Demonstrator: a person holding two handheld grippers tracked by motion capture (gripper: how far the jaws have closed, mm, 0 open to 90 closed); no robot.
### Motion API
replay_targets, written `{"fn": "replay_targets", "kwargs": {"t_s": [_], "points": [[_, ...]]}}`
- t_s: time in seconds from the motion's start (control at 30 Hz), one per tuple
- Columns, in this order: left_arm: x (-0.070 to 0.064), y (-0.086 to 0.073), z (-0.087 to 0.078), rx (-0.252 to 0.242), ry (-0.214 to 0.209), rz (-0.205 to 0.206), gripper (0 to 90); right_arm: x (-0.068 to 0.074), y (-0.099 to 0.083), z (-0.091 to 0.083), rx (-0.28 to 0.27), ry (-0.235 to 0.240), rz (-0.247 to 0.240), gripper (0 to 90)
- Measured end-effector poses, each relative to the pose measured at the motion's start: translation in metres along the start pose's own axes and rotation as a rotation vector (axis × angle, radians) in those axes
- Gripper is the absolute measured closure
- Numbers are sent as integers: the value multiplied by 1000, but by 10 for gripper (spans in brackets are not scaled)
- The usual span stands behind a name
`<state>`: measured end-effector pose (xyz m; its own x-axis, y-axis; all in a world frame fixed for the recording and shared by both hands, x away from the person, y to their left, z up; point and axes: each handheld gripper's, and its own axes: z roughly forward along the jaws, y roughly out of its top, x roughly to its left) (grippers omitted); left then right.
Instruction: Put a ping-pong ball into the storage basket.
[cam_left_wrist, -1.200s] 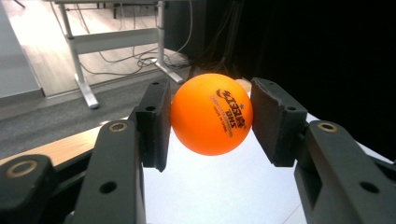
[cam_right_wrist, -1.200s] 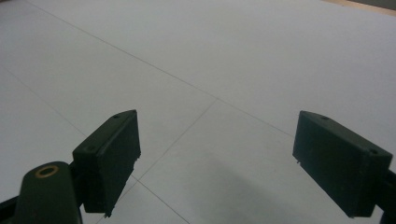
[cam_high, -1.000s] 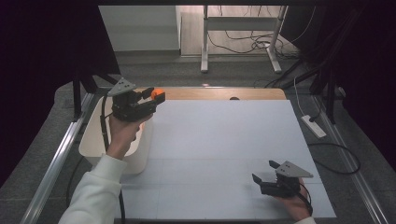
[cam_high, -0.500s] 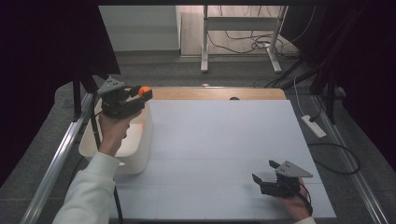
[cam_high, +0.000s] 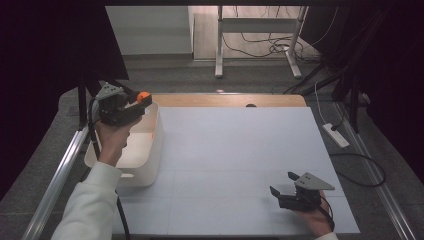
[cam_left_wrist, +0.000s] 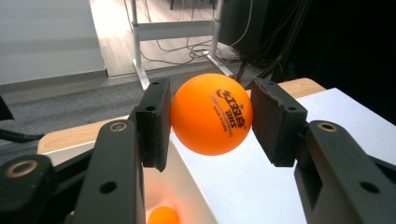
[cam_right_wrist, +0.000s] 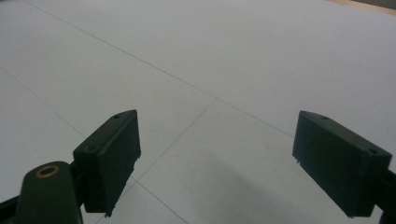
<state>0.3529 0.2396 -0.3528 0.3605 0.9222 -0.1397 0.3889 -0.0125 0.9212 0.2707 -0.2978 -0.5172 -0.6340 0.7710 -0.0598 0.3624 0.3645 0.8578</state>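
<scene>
White worktop (cam_high: 235, 165) lies mostly bare. Left tool (cam_left_wrist: 210, 116) is closed on an orange ball (cam_left_wrist: 211, 113), held above the white bin (cam_high: 150, 150), probably for carrying. Right tool (cam_right_wrist: 215, 163) rests wide open, holding nothing.

Orange ball (cam_left_wrist: 211, 113) — printed lettering — pinched between jaws above the white bin (cam_high: 150, 150).

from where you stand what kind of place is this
Probably a lab or workshop rigged for recording handling tasks: a white-topped table under a fixed camera, loose cables on the floor behind a bare desk frame, and the left gripper holding an orange ball.
</scene>
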Motion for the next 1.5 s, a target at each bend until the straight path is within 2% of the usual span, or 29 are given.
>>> {"fn": "replay_targets", "kwargs": {"t_s": [0.5,0.63,0.83,0.9,1.03,1.37,1.5], "points": [[11,-5,8,40,46,-7,509,1,0,0,5,3,-3,151],[17,-8,15,76,62,-12,509,0,-1,0,5,1,0,151],[23,-11,26,118,61,-32,508,0,-1,1,7,3,-3,151],[27,-13,32,147,69,-37,509,1,-1,1,7,3,-1,151],[29,-15,36,171,71,-43,508,1,-1,0,7,4,0,151],[35,-25,55,294,68,-52,507,0,-2,0,10,-3,-4,151],[36,-28,56,313,78,-49,507,0,-2,0,10,-3,-4,151]]}}
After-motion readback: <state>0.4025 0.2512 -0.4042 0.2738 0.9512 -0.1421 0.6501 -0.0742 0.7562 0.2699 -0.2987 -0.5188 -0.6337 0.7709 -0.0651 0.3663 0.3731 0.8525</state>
